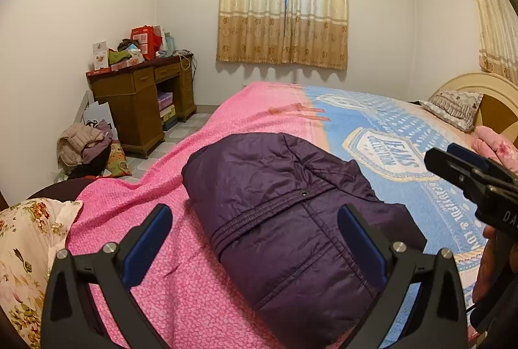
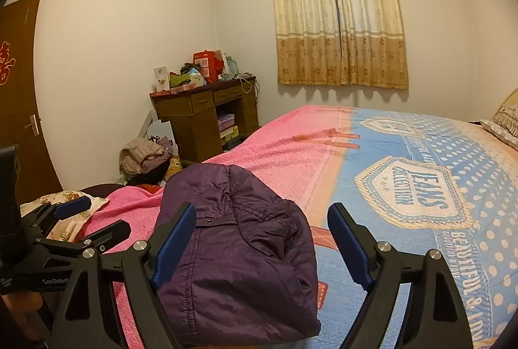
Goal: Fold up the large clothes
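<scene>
on the pink and blue patterned bed cover [image 1: 200, 294] lies a folded dark purple quilted jacket [image 1: 291, 219]; both the left gripper [image 1: 255, 239] and right gripper [image 2: 262, 239] hover over it, fingers wide, empty.

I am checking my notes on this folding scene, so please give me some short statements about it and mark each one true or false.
1. The purple jacket lies folded on the bed. True.
2. The left tool is shut on the jacket. False: it is open, holding nothing.
3. The right tool is open. True.
4. The curtain is dark green. False: it is beige and gold.
5. The desk stands bare. False: boxes and bags crowd its top.
</scene>
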Demonstrator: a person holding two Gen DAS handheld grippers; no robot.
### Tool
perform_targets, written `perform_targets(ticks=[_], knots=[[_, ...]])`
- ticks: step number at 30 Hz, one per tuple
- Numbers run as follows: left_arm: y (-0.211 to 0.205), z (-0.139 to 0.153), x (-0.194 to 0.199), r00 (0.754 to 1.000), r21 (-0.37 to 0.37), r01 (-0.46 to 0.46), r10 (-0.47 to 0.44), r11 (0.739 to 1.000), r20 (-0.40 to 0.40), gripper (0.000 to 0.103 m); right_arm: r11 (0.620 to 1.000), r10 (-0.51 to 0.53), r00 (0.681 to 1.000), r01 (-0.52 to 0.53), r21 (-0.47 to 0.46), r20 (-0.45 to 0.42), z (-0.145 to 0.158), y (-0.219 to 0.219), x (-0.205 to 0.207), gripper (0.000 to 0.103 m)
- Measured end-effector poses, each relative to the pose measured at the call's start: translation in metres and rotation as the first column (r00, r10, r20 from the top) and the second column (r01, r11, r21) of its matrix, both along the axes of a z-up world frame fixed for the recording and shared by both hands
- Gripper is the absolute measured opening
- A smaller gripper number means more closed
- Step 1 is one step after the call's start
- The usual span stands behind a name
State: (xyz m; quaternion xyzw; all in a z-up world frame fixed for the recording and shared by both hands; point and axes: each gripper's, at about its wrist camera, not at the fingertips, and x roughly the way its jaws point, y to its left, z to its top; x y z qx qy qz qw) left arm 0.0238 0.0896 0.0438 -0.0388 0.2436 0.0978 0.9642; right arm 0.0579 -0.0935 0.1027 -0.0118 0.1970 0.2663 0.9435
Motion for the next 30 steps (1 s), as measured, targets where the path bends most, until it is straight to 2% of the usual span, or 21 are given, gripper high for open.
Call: perform_targets(ticks=[30], knots=[[-0.0022,0.0043,-0.0029,1.000,-0.001,0.007,-0.007,1.000,0.010,0.103,0.999,0.020,1.000,-0.021,0.030,0.020,0.0022,-0.0057,-0.0093,0.085]])
